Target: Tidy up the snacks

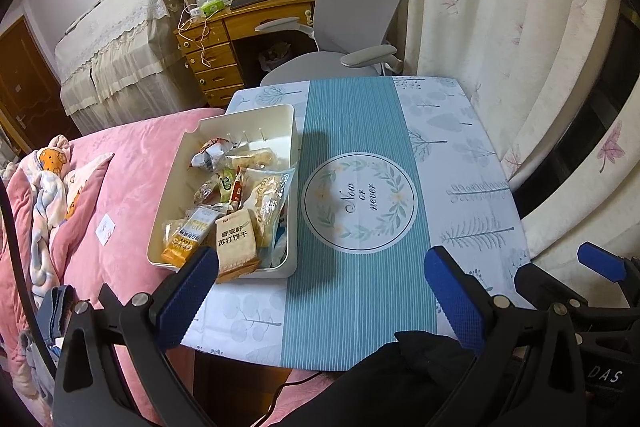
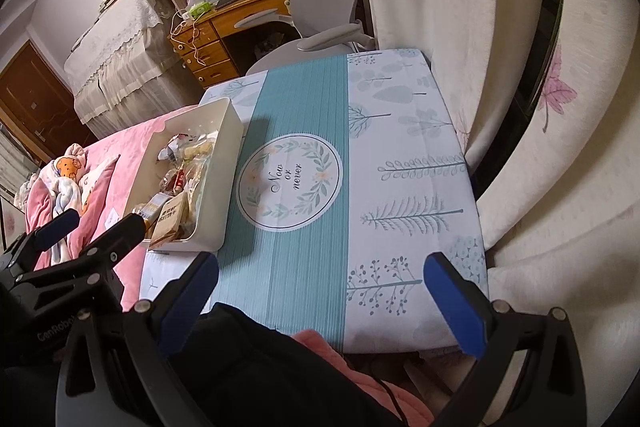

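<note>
Left wrist view: the left gripper [image 1: 320, 291] is hovering with jaws apart, empty, over the table's [image 1: 352, 307] near edge; the snacks [image 1: 236, 203] are lying piled in the bin [image 1: 294, 187] at its left side. Right wrist view: the right gripper [image 2: 320, 299] is hanging spread and empty too, well apart from the bin [image 2: 224, 163]. Sorting looks finished or not begun; any next move is calling for reaching left into the bin.

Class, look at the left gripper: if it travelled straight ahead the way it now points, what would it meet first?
Probably the tablecloth, near its round "Now or never" emblem. The left gripper is open and angled down at it; the white snack bin sits left of that line. Depth is uncertain.
</note>
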A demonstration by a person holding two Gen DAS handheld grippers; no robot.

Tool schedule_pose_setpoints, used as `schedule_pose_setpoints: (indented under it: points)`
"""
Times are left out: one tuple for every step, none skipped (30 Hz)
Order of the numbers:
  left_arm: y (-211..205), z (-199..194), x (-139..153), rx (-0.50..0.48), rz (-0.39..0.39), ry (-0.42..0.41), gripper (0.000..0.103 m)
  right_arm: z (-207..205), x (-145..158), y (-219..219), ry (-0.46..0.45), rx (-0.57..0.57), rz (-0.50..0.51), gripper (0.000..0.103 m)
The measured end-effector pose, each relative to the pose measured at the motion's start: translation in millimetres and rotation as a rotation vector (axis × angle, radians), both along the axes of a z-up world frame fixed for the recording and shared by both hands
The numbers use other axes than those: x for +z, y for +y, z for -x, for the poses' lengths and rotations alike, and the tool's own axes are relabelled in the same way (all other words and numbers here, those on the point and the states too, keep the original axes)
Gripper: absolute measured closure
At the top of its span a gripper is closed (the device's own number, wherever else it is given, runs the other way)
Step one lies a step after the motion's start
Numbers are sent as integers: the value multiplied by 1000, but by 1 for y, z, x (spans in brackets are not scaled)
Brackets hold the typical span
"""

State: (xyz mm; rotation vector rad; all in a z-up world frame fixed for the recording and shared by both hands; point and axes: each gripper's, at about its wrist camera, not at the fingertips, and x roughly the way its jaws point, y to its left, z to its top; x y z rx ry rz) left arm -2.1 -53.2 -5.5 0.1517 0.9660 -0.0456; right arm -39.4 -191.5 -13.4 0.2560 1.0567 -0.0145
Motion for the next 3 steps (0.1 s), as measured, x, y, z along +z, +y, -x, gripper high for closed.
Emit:
schedule_pose_setpoints:
  points:
    - [0, -1, -1, 2, -2, 3, 1, 0, 0, 0, 0, 1, 0, 0]
    - [-1, -4, -1, 1, -4, 6, 1, -2, -1, -1, 3, 4, 0, 0]
    - [0, -5, -3, 2, -8, 10, 1, -5, -2, -3, 4, 5, -1, 0]
